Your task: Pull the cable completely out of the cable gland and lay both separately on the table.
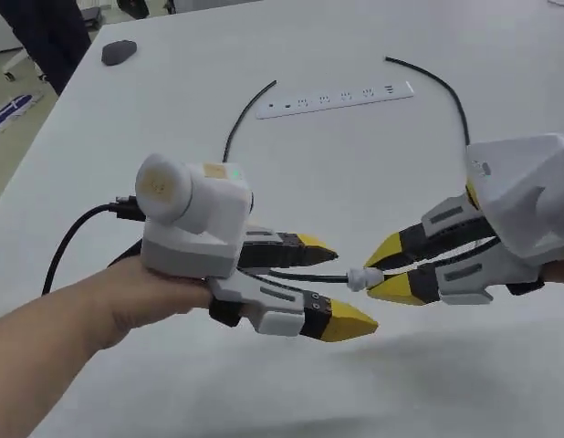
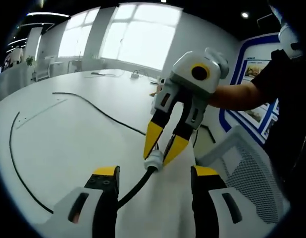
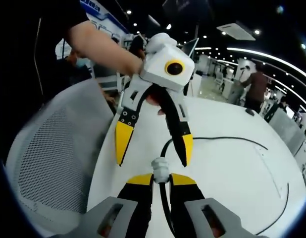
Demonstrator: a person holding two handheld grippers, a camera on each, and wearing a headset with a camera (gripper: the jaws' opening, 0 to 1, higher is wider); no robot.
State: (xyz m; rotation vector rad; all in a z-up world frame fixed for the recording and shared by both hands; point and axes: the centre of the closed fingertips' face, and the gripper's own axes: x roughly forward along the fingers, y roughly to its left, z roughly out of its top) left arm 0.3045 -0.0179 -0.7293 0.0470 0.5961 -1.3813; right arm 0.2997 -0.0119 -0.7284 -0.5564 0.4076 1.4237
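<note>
Above table [image 1: 355, 164], R gripper [image 1: 370, 276] clamped on cable gland [image 1: 358, 278]; L gripper [image 1: 355, 286] jaws apart, cable [image 1: 305, 276] between.

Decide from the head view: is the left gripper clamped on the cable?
No, the left gripper has its jaws wide apart, with the cable running between them.

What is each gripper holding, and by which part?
The right gripper pinches the white cable gland by its body. The left gripper is open; the black cable passes between its jaws, ungripped.
</note>
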